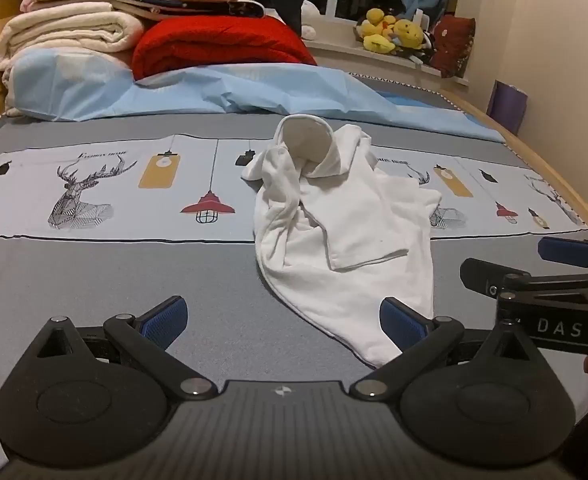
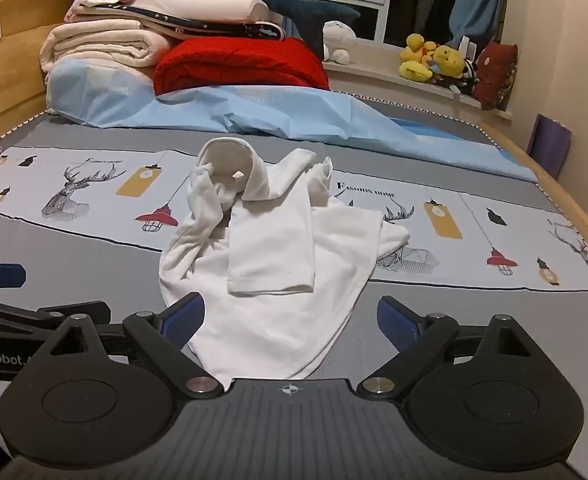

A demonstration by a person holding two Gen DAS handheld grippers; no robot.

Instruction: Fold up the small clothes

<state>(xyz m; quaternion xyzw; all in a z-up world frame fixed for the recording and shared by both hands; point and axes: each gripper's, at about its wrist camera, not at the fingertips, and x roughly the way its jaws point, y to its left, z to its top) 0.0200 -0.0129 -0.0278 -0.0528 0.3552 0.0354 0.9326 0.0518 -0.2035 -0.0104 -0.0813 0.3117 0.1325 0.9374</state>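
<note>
White shirt (image 1: 334, 224) lies crumpled on the bed (image 1: 93, 272), across the grey part of the sheet and the pale printed band with deer and lamps. Its collar (image 1: 306, 140) stands up and open at the far end, one sleeve (image 2: 269, 240) is laid flat over the body, and the hem runs down to a point toward me.

My left tongs (image 1: 283, 320) are spread wide apart and hold nothing; the right-hand blue pad (image 1: 400, 326) sits just at the edge of the shirt's near tip, and I cannot tell whether it touches the cloth. My right tongs (image 2: 291, 320) are also wide apart and empty, low over the near hem, with the cloth lying between the two pads (image 2: 183, 316) and running under the body of the tool. Each tool shows at the edge of the other's view, side by side and near one another.

At the head of the bed a light blue sheet (image 1: 213, 92) lies rumpled, with a red blanket (image 1: 221, 46) and a stack of cream bedding (image 1: 69, 36) behind it. Yellow soft toys (image 1: 394, 32) sit on the window ledge.
</note>
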